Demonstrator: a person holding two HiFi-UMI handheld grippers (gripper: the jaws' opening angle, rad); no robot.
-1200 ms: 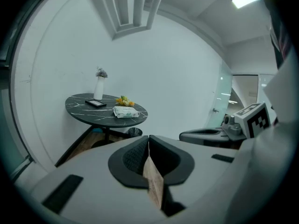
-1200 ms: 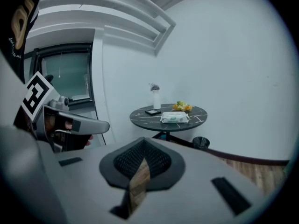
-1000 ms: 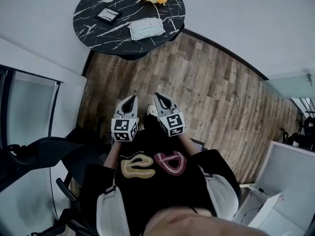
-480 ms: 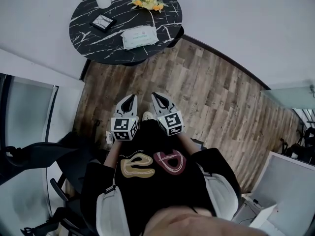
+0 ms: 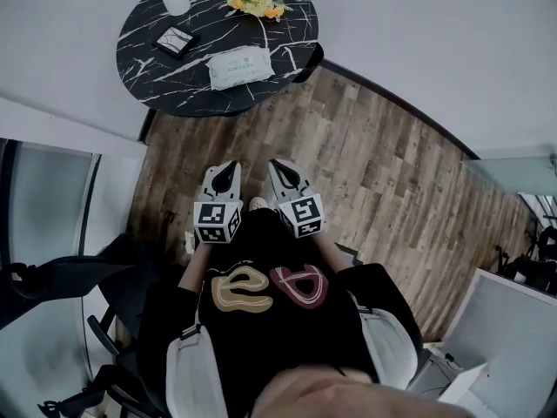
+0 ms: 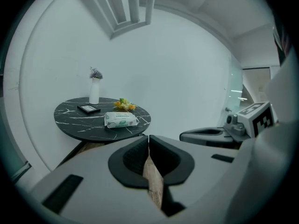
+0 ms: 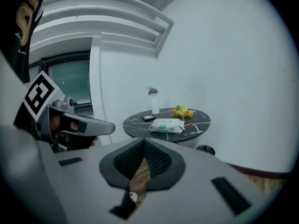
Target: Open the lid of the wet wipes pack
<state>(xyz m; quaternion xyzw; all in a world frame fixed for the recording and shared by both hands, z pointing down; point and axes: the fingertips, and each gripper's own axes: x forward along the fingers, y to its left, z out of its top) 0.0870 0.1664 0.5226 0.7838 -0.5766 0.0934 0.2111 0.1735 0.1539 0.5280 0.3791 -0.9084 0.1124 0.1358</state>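
Two tongs held close to the tummy, side by side.
The left tongs (image 5: 229,167) and right tongs (image 5: 278,165) are both pinched closed with nothing in them. Their tips point ahead and a bit down at the wood floor (image 5: 374,164). The wipes pack (image 5: 239,66) lies well ahead of both tips, flat on the black table (image 5: 161,75).

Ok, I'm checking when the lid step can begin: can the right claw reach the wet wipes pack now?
Probably not yet. The right claw, shut and empty, hangs over the wood floor, well short of the wet wipes pack on the round black table. Nothing stands between.
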